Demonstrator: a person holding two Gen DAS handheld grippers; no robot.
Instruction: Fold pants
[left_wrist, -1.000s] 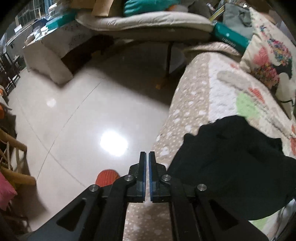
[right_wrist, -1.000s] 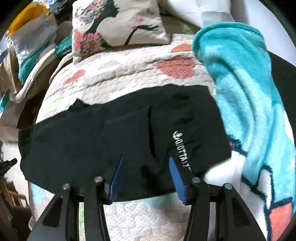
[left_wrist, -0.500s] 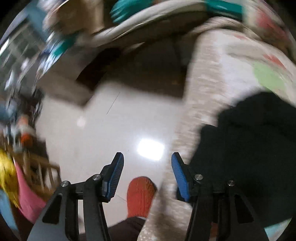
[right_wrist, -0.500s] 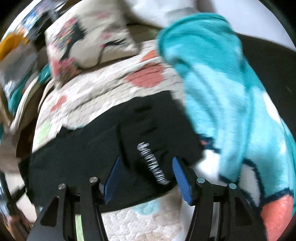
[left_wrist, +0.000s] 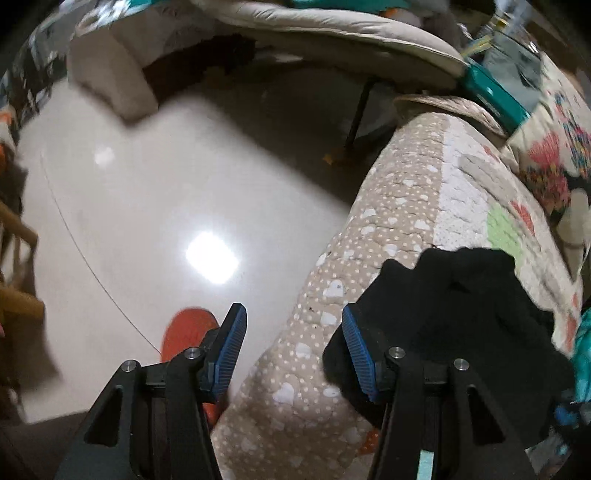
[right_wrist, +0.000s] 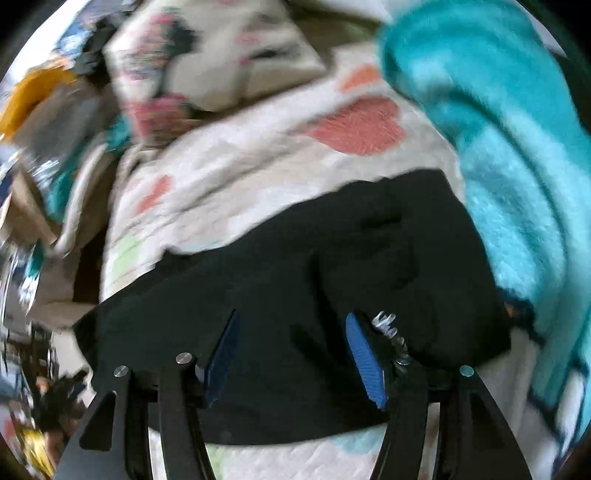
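Left claw (left_wrist: 291, 347) gaped empty over the bed's (left_wrist: 399, 206) edge; right claw (right_wrist: 291, 354) hung parted above the black pants (right_wrist: 295, 273) there. Approach step, likely; next, pinch the near hem.

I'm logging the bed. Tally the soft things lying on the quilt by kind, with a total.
Black pants: 1
Teal blanket: 1
Printed pillow: 1
Total: 3 on the quilt
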